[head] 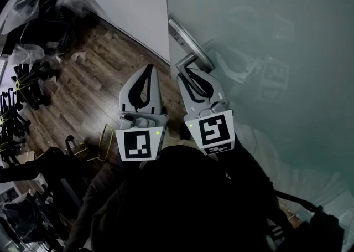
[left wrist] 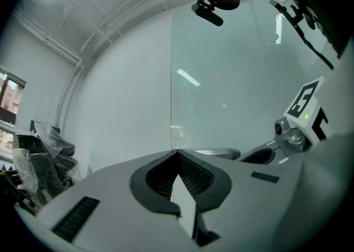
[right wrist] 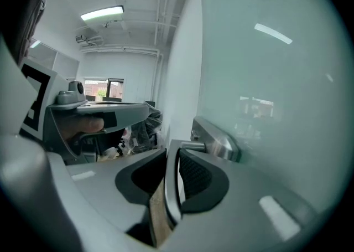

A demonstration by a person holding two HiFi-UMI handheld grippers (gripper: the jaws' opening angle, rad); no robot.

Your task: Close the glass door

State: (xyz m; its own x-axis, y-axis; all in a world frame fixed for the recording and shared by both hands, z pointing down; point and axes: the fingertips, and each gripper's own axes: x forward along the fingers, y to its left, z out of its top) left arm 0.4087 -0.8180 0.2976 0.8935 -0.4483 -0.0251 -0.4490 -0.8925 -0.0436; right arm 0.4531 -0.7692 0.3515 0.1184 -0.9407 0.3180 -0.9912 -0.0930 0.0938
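The right gripper [head: 191,72] seems clamped on the handle [head: 189,45] of the glass door [head: 265,35] to its right, while the left gripper [head: 148,71] is pressed together and empty, so hold firm and swing the door steadily shut.

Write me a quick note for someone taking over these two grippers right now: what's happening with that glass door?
Left gripper: jaws shut, empty, held beside the door's free edge.
Right gripper: shut on the door handle lever, which sits between its pads.
Glass door: frosted. No frame shows against its free edge, so it looks open.
Done: the handle is gripped.
Left: move the door shut by the handle, then let go.
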